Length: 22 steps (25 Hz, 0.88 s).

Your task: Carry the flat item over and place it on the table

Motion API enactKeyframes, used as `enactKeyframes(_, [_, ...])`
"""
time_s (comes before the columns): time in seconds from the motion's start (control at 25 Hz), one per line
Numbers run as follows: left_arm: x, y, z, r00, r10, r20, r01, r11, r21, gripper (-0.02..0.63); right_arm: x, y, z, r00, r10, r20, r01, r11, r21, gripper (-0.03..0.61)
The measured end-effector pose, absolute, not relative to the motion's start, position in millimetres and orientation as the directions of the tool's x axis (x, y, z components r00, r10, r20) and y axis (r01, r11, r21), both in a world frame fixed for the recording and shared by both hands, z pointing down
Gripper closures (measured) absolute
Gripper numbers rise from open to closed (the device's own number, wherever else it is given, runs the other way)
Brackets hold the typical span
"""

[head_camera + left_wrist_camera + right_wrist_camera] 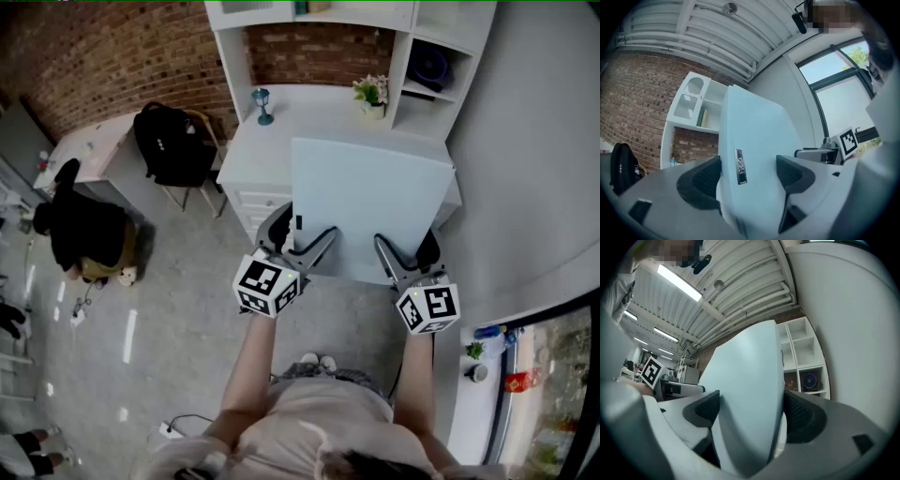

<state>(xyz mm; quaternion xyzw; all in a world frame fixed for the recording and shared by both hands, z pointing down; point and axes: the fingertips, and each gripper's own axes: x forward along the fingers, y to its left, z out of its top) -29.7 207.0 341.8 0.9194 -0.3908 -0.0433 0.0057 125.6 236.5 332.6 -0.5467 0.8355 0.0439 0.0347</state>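
Black backpack (172,142), flower pot (372,97), and perhaps a small blue lantern (263,105).

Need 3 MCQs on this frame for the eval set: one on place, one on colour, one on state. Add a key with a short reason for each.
1. Where is the black backpack?
A. On the chair left of the white desk
B. On the desk top
C. Under the desk

2. What colour is the flat panel?
A. Red
B. Pale blue
C. Black

3. What state is the panel in?
A. Lying flat on the desk
B. Resting on the chair
C. Gripped by both grippers

Key:
1 A: the backpack sits on the chair seat beside the desk.
2 B: every view shows the panel as pale blue.
3 C: the left gripper and right gripper each have their jaws on its near edge.
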Motion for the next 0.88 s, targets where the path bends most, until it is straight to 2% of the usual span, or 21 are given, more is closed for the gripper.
enactKeyframes(0.88, [-36.4, 203.2, 347.0, 0.695, -0.716, -0.071, -0.713, -0.698, 0.062, 0.252, 120.3, 233.9, 338.4, -0.41, -0.906, -0.103, -0.911, 0.412, 0.004, 0.146])
